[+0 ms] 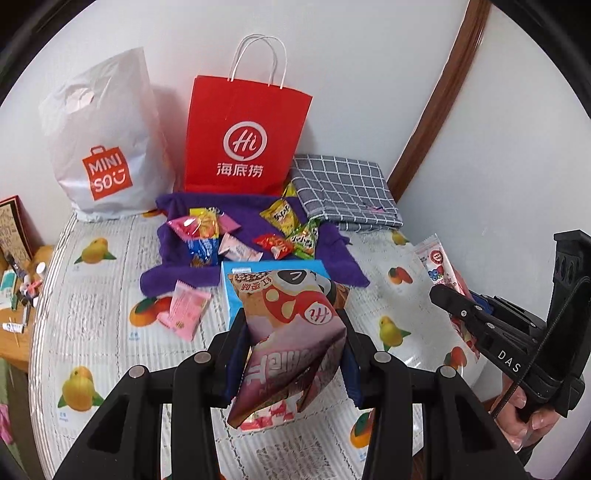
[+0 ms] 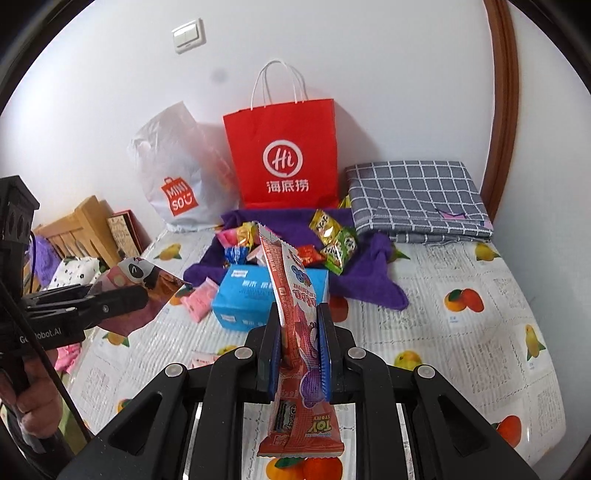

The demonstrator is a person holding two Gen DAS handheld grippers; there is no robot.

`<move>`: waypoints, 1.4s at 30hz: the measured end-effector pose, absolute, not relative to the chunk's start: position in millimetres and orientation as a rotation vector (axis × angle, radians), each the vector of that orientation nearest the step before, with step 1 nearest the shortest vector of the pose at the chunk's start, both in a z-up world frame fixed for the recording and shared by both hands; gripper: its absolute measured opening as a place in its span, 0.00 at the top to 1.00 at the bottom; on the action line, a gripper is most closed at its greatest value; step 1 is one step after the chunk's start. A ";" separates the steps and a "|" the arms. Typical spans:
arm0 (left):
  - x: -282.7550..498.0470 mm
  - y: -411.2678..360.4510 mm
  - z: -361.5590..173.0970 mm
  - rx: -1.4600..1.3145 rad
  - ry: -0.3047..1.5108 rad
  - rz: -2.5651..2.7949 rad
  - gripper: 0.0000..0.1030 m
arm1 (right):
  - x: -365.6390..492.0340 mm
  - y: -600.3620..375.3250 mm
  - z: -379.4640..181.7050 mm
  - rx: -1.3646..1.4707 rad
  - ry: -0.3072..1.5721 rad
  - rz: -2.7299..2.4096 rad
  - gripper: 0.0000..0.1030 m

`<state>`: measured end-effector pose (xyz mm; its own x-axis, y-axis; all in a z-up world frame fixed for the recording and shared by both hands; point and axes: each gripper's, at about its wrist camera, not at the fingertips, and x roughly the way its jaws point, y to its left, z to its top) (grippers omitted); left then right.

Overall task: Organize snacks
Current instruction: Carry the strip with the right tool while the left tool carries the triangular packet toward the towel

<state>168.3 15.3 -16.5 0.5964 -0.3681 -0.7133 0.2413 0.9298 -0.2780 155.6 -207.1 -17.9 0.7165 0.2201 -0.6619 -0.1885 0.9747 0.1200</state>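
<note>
Two hand-held grippers hang above a snack-strewn table, each clamped on a packet. The left gripper [image 1: 295,354] pinches a puffy pink mushroom-print snack bag [image 1: 291,343] between its blue pads; the right gripper [image 2: 300,354] is closed tight on a long, flat red Toy Story candy packet [image 2: 295,332], held edge-up, its crimped top toward the bags at the back.

Directly below and ahead sits a light-blue cardboard box [image 2: 255,295], just beside a pink wrapped wafer [image 1: 186,310] lying flat on the tablecloth [image 1: 92,295], a glossy, ribbed plastic sheet printed with oranges and mangoes. Behind the box, a rumpled purple towel [image 1: 332,258] carries the loose pile: crinkly yellow and green sachets [image 1: 295,225], a red sachet [image 1: 273,245], pink wrapped sweets [image 1: 236,251] and a blue packet [image 1: 201,251].

Against the white wall stand a stiff red paper Haidilao bag [image 1: 247,140] with twisted white cord handles and, to its left, a soft, creased white plastic Miniso bag [image 1: 107,147]. A folded grey checked cloth [image 2: 417,199] lies at the right, next to a curved brown wooden frame [image 2: 502,110]. A wall switch [image 2: 188,35] sits high on the wall. A wooden rack [image 2: 81,229] stands beyond the table's left edge.
</note>
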 end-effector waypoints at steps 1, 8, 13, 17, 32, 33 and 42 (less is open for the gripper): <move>170.9 14.4 -14.9 -0.163 0.865 -0.360 0.60 | 157.2 -208.1 -15.3 0.043 0.737 0.220 0.83; 184.8 9.6 -4.3 -0.171 0.856 -0.369 0.60 | 166.1 -207.9 -1.3 0.020 0.723 0.209 0.83; 195.4 10.5 -1.5 -0.199 0.859 -0.391 0.60 | 174.6 -206.4 1.0 0.019 0.724 0.231 0.83; 203.3 14.7 -1.4 -0.220 0.860 -0.390 0.60 | 182.6 -200.2 1.3 -0.003 0.722 0.246 0.83; 242.5 35.8 5.6 -0.248 0.848 -0.388 0.60 | 217.1 -170.0 16.3 -0.064 0.672 0.284 0.83; 245.2 36.8 7.4 -0.242 0.844 -0.382 0.60 | 221.3 -168.5 16.6 -0.066 0.671 0.284 0.83; 276.5 46.1 9.5 -0.247 0.846 -0.368 0.60 | 252.2 -159.7 20.8 -0.076 0.662 0.297 0.83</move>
